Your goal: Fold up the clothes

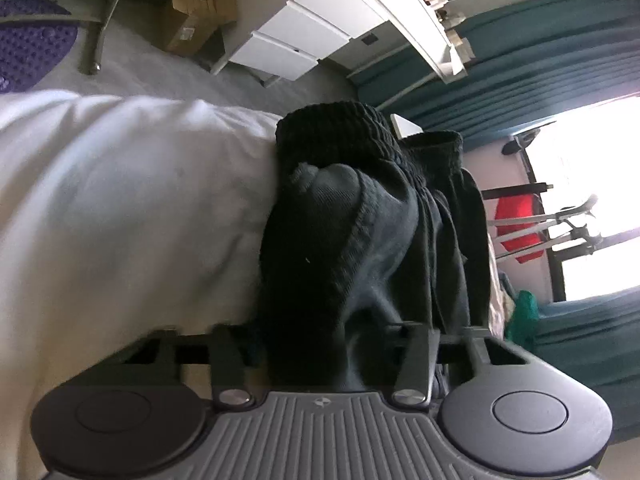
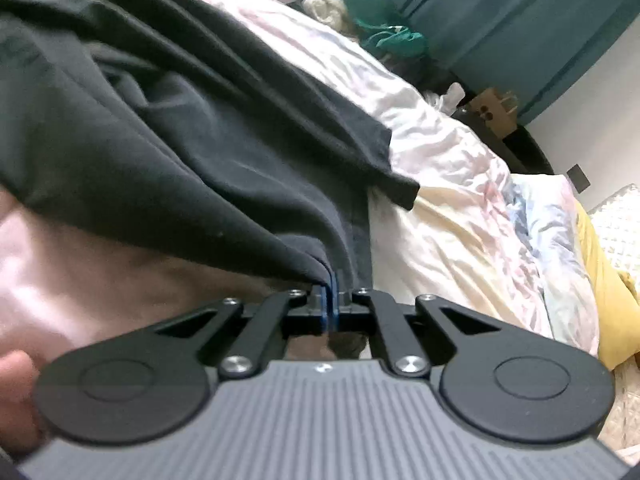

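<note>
A black pair of shorts with a ribbed elastic waistband [image 1: 344, 136] lies on the white bedding. In the left wrist view its bunched waist end [image 1: 360, 248] fills the space between the jaws of my left gripper [image 1: 328, 344]; the fingertips are hidden under the cloth. In the right wrist view my right gripper [image 2: 330, 300] is shut on the hem of a leg of the shorts [image 2: 200, 152], the blue pads pressed together on the fabric. The cloth stretches away up and left from it, and the other leg's hem [image 2: 396, 188] lies flat on the bed.
The pale quilt [image 2: 460, 216] covers the bed, with a yellow pillow [image 2: 608, 300] at the right. Green clothes [image 2: 384, 28] are heaped at the far end by teal curtains [image 2: 520, 20]. A white drawer unit [image 1: 304, 40] and a cardboard box [image 1: 192, 12] stand beyond the bed.
</note>
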`<state>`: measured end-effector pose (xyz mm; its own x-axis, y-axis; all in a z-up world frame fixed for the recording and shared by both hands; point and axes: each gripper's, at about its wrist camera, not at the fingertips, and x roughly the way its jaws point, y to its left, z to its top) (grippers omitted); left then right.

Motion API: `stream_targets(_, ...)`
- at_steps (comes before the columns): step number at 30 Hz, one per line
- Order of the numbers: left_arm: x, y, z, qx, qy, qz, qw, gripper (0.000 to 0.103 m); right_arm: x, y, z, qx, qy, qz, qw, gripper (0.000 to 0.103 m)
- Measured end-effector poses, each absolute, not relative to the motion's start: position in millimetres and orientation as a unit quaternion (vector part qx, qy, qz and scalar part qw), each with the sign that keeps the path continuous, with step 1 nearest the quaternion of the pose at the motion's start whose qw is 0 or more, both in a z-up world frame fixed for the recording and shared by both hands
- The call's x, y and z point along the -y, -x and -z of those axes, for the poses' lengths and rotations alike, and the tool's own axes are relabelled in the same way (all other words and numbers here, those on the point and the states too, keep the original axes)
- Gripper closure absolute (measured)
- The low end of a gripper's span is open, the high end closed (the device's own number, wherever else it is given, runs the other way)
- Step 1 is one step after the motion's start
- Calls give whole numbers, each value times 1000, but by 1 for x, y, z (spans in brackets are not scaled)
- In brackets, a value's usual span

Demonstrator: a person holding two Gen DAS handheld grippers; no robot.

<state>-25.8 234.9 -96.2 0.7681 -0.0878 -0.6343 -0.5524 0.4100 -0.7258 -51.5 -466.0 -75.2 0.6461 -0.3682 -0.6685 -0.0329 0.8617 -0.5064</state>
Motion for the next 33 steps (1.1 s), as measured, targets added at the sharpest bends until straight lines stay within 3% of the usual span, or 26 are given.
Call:
stream_targets(1, -234, 25, 92, -304, 510, -145, 791, 90, 463, 53, 70, -409, 249, 90, 873, 98)
stream_targets(2, -231, 24, 86, -299, 492, -142, 805, 92, 461, 55, 65, -408, 252, 85, 873, 99)
stream_targets(7, -216, 45, 41, -235, 424, -94, 869, 95, 455, 85, 7, -378, 243, 53, 892, 99)
stream_targets(14, -234, 35, 11, -144, 508, -38, 848, 95, 483, 68, -79, -338, 184, 47, 922, 99)
stream_targets(17, -227, 7, 14, -154, 497, -54, 852, 95, 523, 4, -66, -368, 146, 71, 915, 99)
stream_targets(22, -200, -20, 30, -202, 412, -75, 885, 91, 579, -104, 33, -446, 83, 98, 886, 98)
stream_targets(25, -182, -39, 37, -219, 363, -80, 902, 90, 580, -130, 85, -461, 55, 116, 878, 94)
stream_targets(29, -167, -63, 49, -224, 353, -84, 904, 88, 577, -124, 103, -425, 2, 160, 891, 90)
stream_targets(31, -167, -68, 56, -228, 367, -85, 898, 87, 584, -110, 103, -396, -54, 183, 898, 84)
stream_targets(33, -173, -68, 61, -233, 386, -79, 889, 87, 592, -81, 93, -355, -138, 209, 901, 68)
